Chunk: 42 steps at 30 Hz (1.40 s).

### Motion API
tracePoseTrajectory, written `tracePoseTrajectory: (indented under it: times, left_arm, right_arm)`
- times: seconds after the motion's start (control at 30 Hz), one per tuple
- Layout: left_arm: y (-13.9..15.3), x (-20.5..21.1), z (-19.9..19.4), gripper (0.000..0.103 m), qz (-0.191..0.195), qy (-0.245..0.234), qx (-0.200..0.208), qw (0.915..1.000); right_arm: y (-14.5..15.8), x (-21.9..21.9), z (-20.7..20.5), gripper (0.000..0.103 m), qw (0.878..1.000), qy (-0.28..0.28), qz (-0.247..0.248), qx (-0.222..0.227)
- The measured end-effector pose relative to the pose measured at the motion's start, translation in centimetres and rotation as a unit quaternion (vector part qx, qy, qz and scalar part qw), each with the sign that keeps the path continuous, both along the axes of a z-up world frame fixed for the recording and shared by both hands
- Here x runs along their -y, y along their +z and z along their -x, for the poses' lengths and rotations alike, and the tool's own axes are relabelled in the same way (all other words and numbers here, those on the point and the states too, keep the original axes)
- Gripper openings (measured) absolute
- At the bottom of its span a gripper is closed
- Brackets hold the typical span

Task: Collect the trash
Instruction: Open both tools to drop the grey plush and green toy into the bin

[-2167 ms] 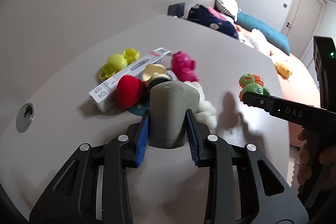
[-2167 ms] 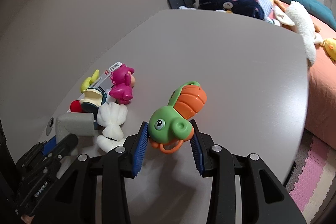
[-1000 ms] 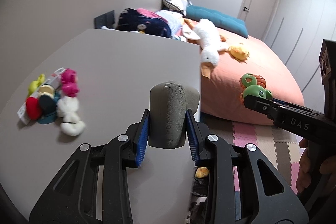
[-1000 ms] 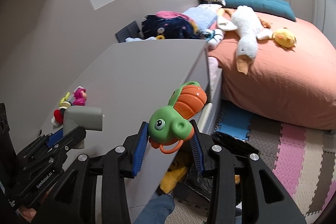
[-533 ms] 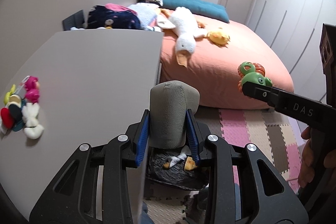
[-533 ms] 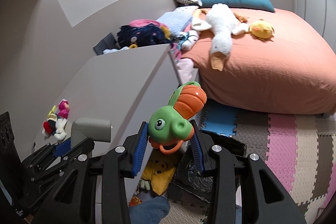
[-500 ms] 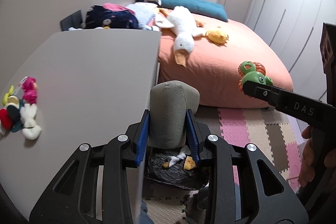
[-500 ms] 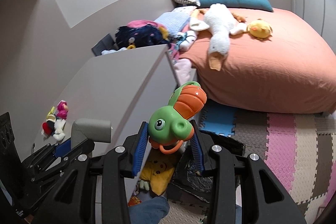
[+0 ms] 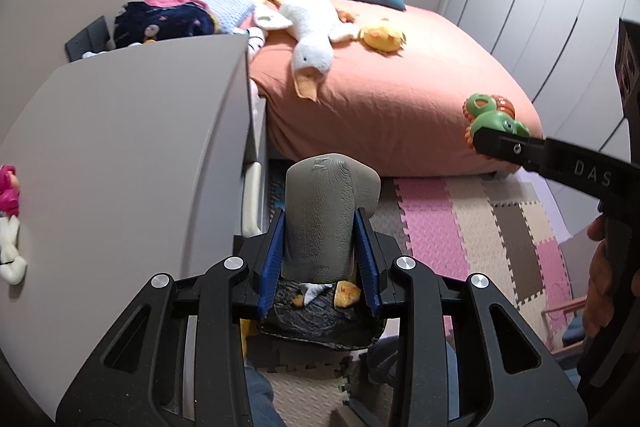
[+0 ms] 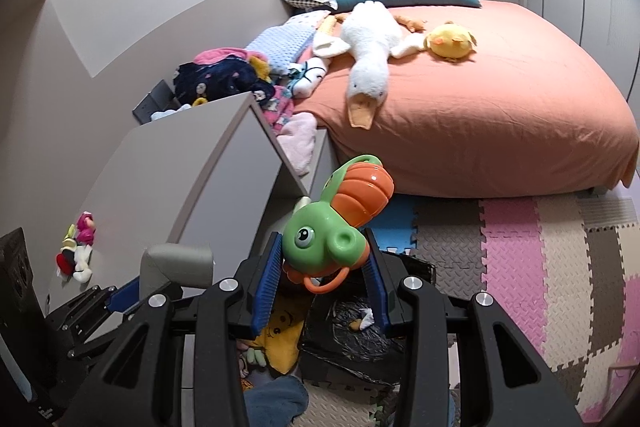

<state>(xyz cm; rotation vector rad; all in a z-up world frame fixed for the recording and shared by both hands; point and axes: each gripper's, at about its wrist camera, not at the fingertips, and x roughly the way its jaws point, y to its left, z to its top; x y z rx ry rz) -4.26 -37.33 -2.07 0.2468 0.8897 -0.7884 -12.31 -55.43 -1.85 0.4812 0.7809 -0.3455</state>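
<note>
My left gripper (image 9: 319,247) is shut on a grey rounded block (image 9: 324,211) and holds it above a black-lined trash bin (image 9: 320,319) on the floor beside the table. The bin holds white and orange scraps. My right gripper (image 10: 322,267) is shut on a green and orange toy turtle (image 10: 332,223), also over the bin (image 10: 352,343). The turtle shows in the left wrist view (image 9: 490,117) at the right; the grey block shows in the right wrist view (image 10: 176,265) at the lower left.
A grey table (image 9: 120,147) stands at the left with a pile of small toys (image 10: 78,253) on it. A bed with an orange sheet (image 9: 380,95) and plush toys lies behind. Foam puzzle mats (image 10: 520,259) cover the floor. A yellow plush (image 10: 284,339) sits beside the bin.
Both grippers have swung away from the table top and its toy pile, out past the table edge and over the bin on the floor. Each keeps its hold.
</note>
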Motion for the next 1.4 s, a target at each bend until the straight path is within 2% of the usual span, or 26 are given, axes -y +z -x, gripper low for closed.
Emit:
tracePoseTrajectory:
  times: [0.07,0.1,0.13,0.17,0.2,0.23,0.3,0.4,0.87,1.4]
  left_arm:
    - [-0.5,0.4,-0.3,0.035,-0.005,-0.007,-0.008,0.9999]
    - [-0.9,0.7,-0.5,0.041,-0.01,-0.012,-0.013,0.9998]
    - [-1.4,1.0,-0.6,0.065,-0.02,-0.017,-0.02,0.9994]
    - [-1.8,1.3,-0.7,0.082,-0.029,-0.017,-0.02,0.9992]
    - [-2.1,1.4,-0.8,0.097,-0.04,-0.009,-0.009,0.9991]
    - [-2.3,1.4,-0.8,0.097,-0.05,0.001,0.005,0.9987]
    - [-2.7,1.4,-1.1,0.097,-0.068,0.01,0.008,0.9976]
    - [-2.9,0.8,-1.6,0.097,-0.067,0.018,-0.001,0.9976]
    - [-1.8,-1.9,-2.4,0.097,-0.053,0.05,0.011,0.9973]
    - [0.1,-8.7,-4.1,0.097,-0.04,0.109,0.03,0.9928]
  right_arm:
    - [-0.4,0.4,-0.2,0.041,1.0,-0.002,-0.002,-0.007]
    - [-0.5,0.4,-0.4,0.041,1.0,-0.001,-0.002,-0.011]
    - [-0.7,0.5,-0.7,0.044,1.0,0.0,-0.001,-0.017]
    - [-1.0,0.6,-1.1,0.05,1.0,-0.002,0.004,-0.029]
    - [-1.2,0.7,-1.2,0.064,0.999,-0.01,0.007,-0.034]
    - [-1.3,0.9,-1.2,0.07,0.999,-0.02,0.012,-0.037]
    - [-1.4,1.0,-1.3,0.073,0.998,-0.036,0.03,-0.043]
    - [-1.8,1.2,-1.5,0.073,0.998,-0.036,0.031,-0.046]
    - [-1.7,-0.3,-2.9,0.073,0.999,-0.014,0.029,-0.044]
    - [-0.9,-6.8,-7.2,0.073,0.998,0.051,0.035,-0.033]
